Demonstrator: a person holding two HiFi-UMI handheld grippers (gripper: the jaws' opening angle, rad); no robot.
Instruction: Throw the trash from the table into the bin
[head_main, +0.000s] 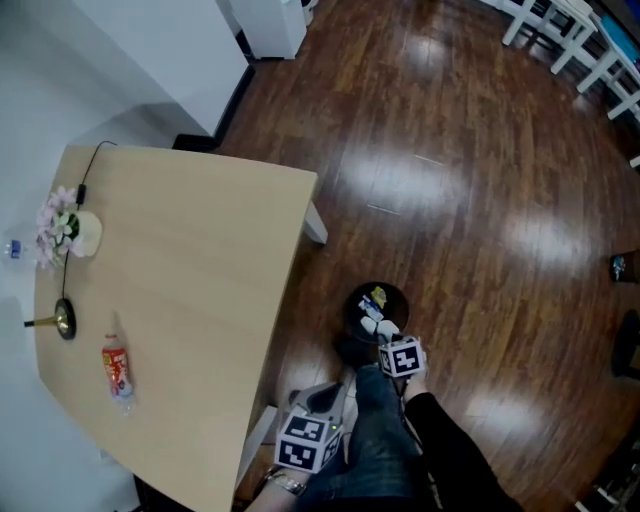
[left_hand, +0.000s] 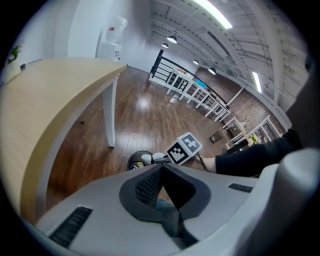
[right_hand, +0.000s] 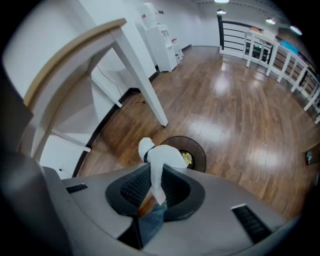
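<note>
Looked down on a dark plank floor (head_main: 480, 200), glossy with lamp reflections, filling the right and far parts of the head view. Saw a pale wooden tabletop (head_main: 190, 280) at left on white legs, and a white cabinet (head_main: 275, 25) against the wall beyond its far corner. Made out a leg (head_main: 375, 440) in blue jeans at the near edge. Found the round dark bin (head_main: 352, 300) on the floor just right of the tabletop's near right side. Held the right gripper (head_main: 388, 337) pointing steeply down over the bin's near rim, its jaws narrowed onto a crumpled white paper (right_hand: 162, 157). Pinched the paper by its thin tail between the pads, with the bunched end sticking out past the fingertips above the bin. Held the left gripper (head_main: 325, 398) nearer and further left, beside the leg, with its jaws drawn together and nothing between them. Noted on the tabletop, well apart from both grippers, a pot of pink flowers (head_main: 70, 230) at the far left edge. Saw a plastic bottle (head_main: 116, 372) with a red label lying on its side toward the near left. Found a dark round dish (head_main: 65, 320) between those two and a black cable (head_main: 88, 165) running from the far edge toward the pot. Spotted a yellow scrap (head_main: 378, 297) lying inside the bin.
</note>
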